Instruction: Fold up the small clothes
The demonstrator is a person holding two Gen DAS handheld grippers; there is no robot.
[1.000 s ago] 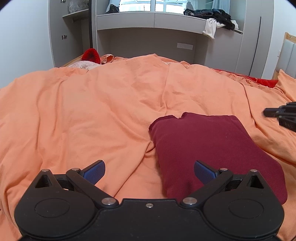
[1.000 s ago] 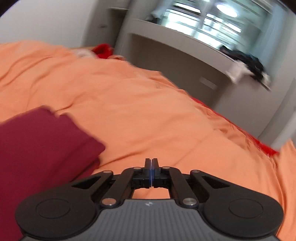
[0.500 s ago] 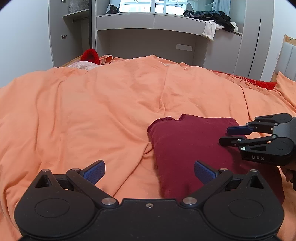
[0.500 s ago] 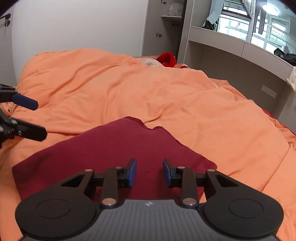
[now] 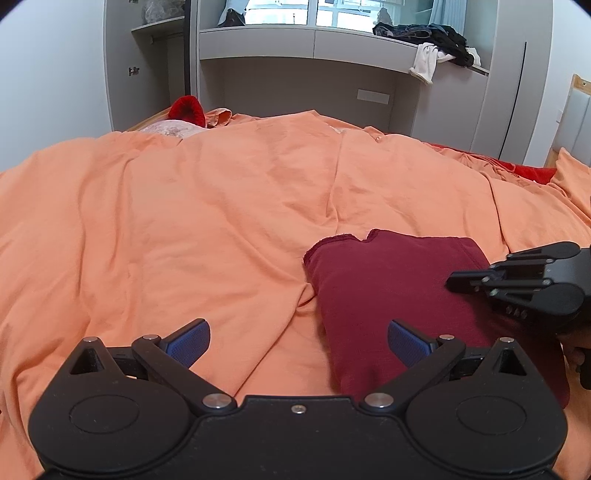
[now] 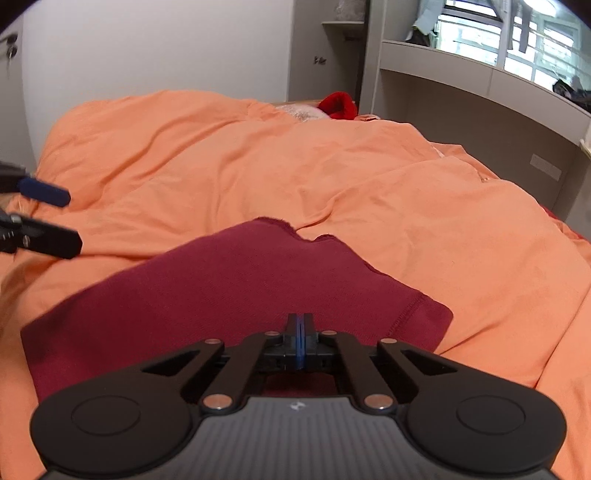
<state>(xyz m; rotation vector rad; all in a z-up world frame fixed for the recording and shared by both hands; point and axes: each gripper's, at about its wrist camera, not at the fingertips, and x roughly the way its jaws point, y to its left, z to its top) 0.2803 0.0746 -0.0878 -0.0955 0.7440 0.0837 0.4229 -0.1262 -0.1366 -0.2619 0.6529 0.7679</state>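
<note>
A dark red folded garment (image 5: 391, 284) lies flat on the orange duvet (image 5: 184, 221). My left gripper (image 5: 298, 343) is open and hovers at the garment's near left corner, its right pad over the cloth and its left pad over the duvet. My right gripper (image 6: 300, 330) is shut, pads pressed together low over the garment (image 6: 229, 291) near its right edge. No cloth shows between the pads. In the left wrist view the right gripper (image 5: 452, 284) comes in from the right. In the right wrist view the open left gripper (image 6: 55, 218) pokes in at the left edge.
A red plush item (image 5: 186, 109) and a pale pillow lie at the bed's far end. Grey built-in cupboards and a window ledge (image 5: 314, 40) with piled dark clothes (image 5: 436, 33) stand behind. A red sheet (image 5: 532, 171) shows at the far right.
The right gripper swung in over the garment from the right, opened partway, then shut. The left gripper stayed put and open. The garment has not moved.
</note>
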